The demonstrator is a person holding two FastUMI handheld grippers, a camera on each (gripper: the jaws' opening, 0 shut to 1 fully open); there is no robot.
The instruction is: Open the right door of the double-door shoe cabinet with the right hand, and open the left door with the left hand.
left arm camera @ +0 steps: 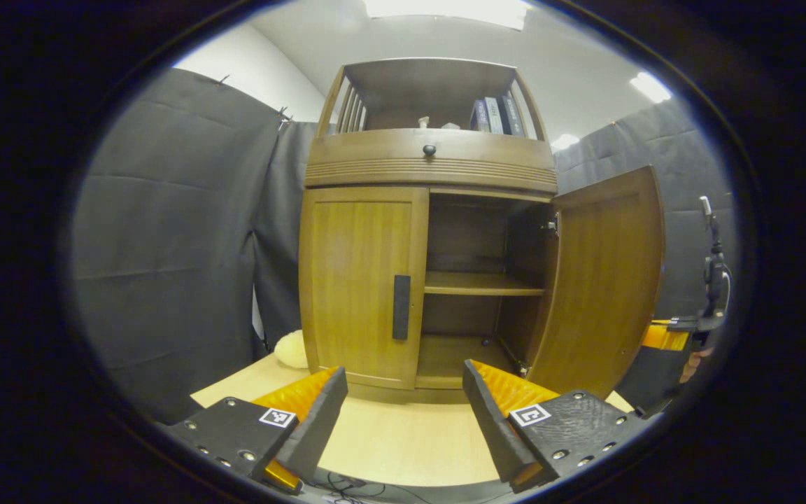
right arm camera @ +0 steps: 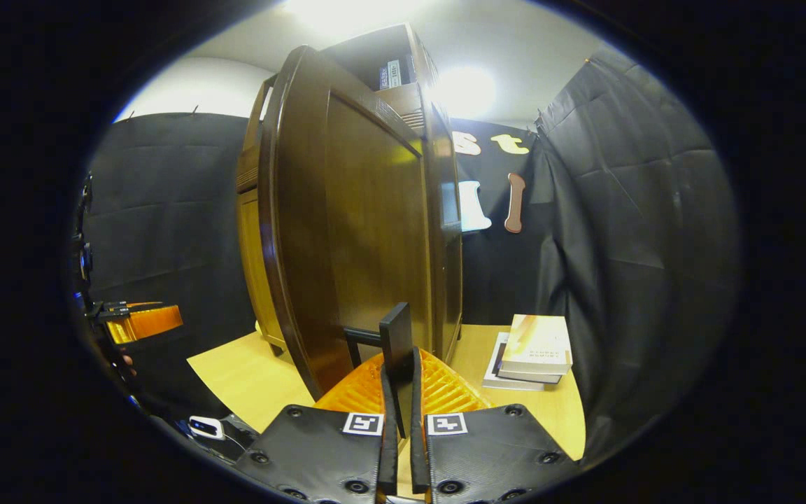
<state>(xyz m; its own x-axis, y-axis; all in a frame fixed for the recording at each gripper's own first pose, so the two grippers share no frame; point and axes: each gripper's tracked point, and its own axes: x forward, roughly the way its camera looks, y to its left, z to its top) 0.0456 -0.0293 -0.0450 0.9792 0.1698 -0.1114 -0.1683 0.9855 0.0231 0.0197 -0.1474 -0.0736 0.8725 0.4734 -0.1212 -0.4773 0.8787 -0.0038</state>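
The wooden shoe cabinet (left arm camera: 431, 164) stands on a light table. Its left door (left arm camera: 361, 280) is closed, with a black vertical handle (left arm camera: 401, 306) near its inner edge. Swung wide, the right door (left arm camera: 606, 280) exposes the inner shelf (left arm camera: 480, 283). My left gripper (left arm camera: 403, 388) is open and empty, low in front of the left door and apart from it. In the right gripper view, my right gripper (right arm camera: 401, 364) is shut on the right door's black handle (right arm camera: 396, 329), with the door panel (right arm camera: 368, 231) just ahead. The left gripper (right arm camera: 140, 318) shows far left there.
A stack of books (right arm camera: 532, 350) lies on the table (right arm camera: 249, 378) right of the cabinet. A cream soft object (left arm camera: 291, 348) sits by the cabinet's left foot. Above the doors is a drawer with a knob (left arm camera: 429, 150), and books (left arm camera: 494, 115) on top. Dark cloth walls surround the booth.
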